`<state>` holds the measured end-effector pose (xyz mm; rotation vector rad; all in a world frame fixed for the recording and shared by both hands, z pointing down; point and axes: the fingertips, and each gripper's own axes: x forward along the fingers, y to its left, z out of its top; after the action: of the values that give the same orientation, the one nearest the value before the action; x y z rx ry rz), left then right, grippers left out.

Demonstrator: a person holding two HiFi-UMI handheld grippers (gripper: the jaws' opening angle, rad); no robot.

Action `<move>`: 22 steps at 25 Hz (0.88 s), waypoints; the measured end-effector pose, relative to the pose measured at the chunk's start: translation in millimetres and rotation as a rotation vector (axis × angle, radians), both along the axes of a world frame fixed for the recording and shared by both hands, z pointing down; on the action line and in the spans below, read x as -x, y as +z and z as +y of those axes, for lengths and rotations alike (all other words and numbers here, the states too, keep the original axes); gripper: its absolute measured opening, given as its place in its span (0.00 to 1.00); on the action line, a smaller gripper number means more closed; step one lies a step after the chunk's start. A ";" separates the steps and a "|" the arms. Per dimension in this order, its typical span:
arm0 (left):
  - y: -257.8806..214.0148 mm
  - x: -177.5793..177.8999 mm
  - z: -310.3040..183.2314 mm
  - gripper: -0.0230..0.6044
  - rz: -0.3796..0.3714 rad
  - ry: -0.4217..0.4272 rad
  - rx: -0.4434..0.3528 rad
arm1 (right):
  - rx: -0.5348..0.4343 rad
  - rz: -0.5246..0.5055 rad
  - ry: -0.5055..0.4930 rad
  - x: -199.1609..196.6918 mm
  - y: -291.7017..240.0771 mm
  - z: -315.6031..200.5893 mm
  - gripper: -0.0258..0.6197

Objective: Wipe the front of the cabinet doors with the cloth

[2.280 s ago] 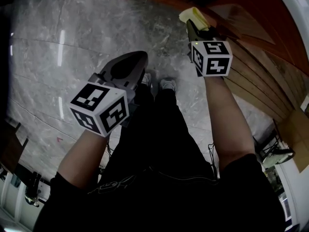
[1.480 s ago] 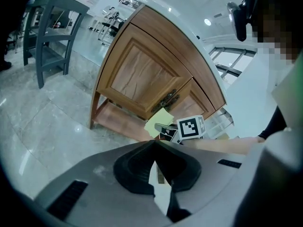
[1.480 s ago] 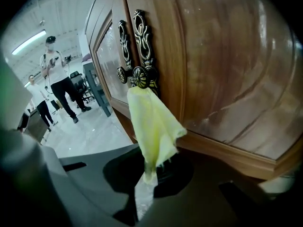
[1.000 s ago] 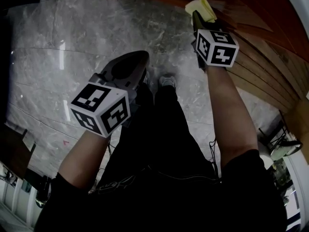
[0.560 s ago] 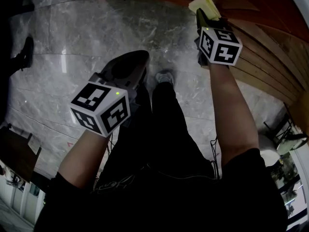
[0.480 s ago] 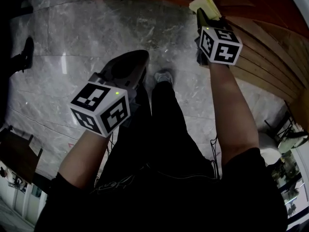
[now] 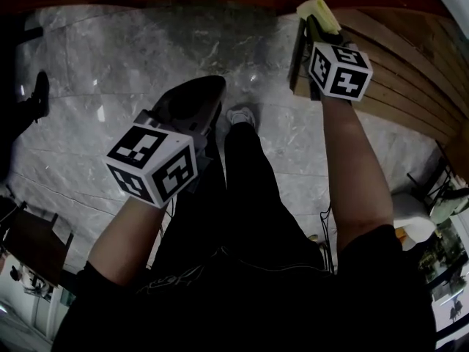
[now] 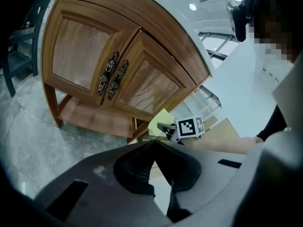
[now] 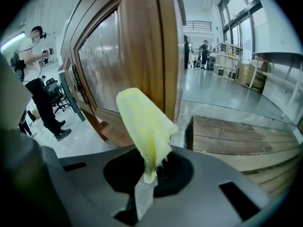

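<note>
We log: grey marble floor (image 7: 110,86). Wooden cabinet (image 8: 161,37), doors (image 8: 75,51) shut, ornate handles (image 8: 112,75) at centre seam. Left gripper (image 8: 152,143): jaws together, nothing between. Right gripper (image 9: 147,176): jaws pinched on yellow cloth (image 9: 144,122), cloth upright near cabinet corner; contact we cannot tell.

Left claw (image 8: 154,142) closed, facing cabinet doors (image 8: 75,48)
</note>
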<state>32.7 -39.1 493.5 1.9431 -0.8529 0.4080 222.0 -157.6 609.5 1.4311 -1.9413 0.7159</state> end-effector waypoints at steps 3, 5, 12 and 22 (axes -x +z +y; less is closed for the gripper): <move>-1.8 -13.8 1.7 0.05 -0.002 0.011 -0.001 | 0.003 0.000 0.028 -20.2 -1.1 5.5 0.10; -4.4 -22.8 3.2 0.05 -0.004 0.018 -0.005 | 0.002 -0.003 0.034 -28.8 -4.5 10.1 0.10; -35.7 -49.1 5.8 0.05 -0.003 0.009 -0.034 | 0.053 -0.077 -0.009 -29.7 -42.7 45.6 0.10; -162.8 -52.3 29.7 0.05 -0.062 0.048 -0.184 | 0.039 -0.315 -0.207 12.6 -229.8 99.2 0.10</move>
<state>85.1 -9.5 330.7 2.1329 -0.9125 0.4326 209.4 -58.4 379.7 1.1241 -2.2597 0.9187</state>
